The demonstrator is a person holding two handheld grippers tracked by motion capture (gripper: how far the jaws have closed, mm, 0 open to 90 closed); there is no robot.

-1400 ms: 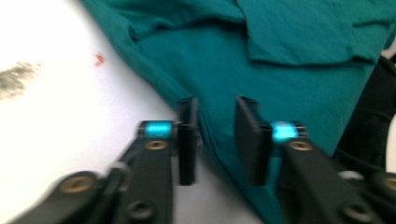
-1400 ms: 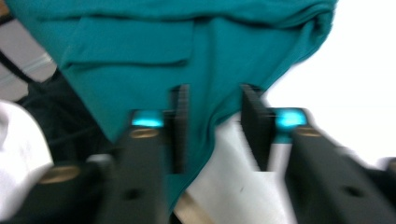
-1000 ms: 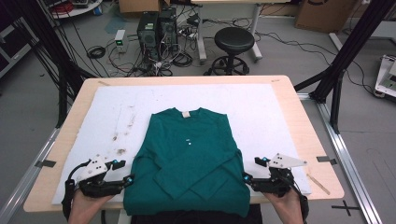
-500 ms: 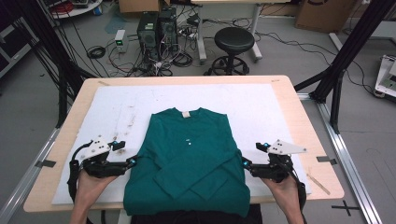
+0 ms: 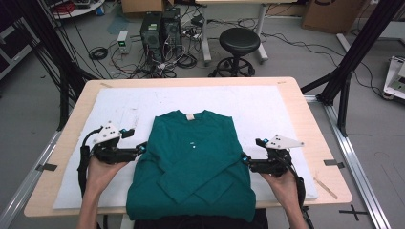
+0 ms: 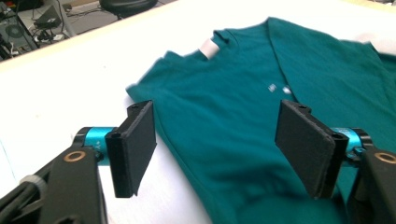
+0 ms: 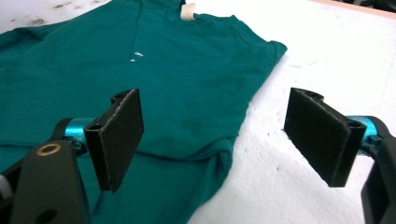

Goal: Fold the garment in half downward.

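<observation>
The green sweater (image 5: 193,164) lies flat near the tabletop's (image 5: 305,114) front edge, sleeves folded across, hem overhanging. It looks soft, light and floppy, best pinched at its side edges. The left claw (image 5: 142,149) and right claw (image 5: 244,160) gape wide, empty, flanking it. White sheet (image 5: 267,107) beneath; cluttered workshop floor beyond.

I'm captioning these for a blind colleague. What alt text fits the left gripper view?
A green long-sleeved shirt lies flat on a white table cover, its neck label toward the far edge. The left gripper is open, one black finger over the cover and the other over the shirt.
</observation>
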